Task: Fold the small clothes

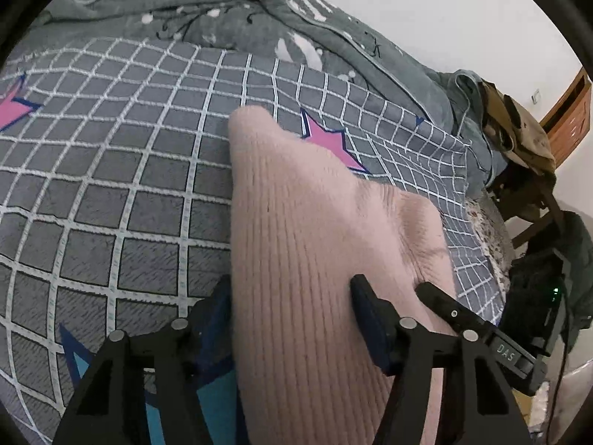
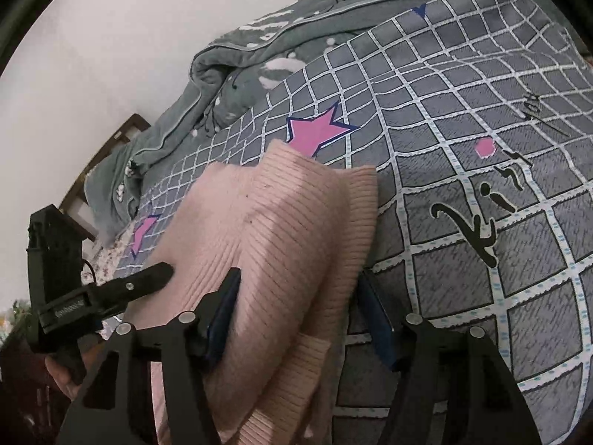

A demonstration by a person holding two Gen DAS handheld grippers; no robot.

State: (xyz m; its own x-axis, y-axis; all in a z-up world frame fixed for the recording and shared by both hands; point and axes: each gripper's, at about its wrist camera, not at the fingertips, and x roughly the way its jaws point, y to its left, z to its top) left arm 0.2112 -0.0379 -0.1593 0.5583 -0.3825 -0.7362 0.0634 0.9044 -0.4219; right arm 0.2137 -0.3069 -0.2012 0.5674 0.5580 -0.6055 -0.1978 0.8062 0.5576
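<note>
A pink ribbed knit garment [image 1: 296, 244] lies on the grey checked bedspread [image 1: 111, 155], bunched and raised in the middle. My left gripper [image 1: 292, 296] is open, its fingers straddling the near part of the knit. The right gripper [image 1: 456, 315] shows at the right of the left wrist view, touching the garment's right edge. In the right wrist view the same garment [image 2: 281, 230] has a ribbed cuff [image 2: 359, 204] at its right. My right gripper [image 2: 300, 289] is open, its fingers astride the fabric. The left gripper [image 2: 148, 278] reaches in from the left.
A rumpled grey-green quilt [image 1: 207, 11] lies along the bed's far side by a white wall. A wooden chair [image 1: 526, 170] draped with clothes stands past the bed's right edge. Pink stars [image 2: 315, 129] and black lettering [image 2: 478, 222] mark the bedspread.
</note>
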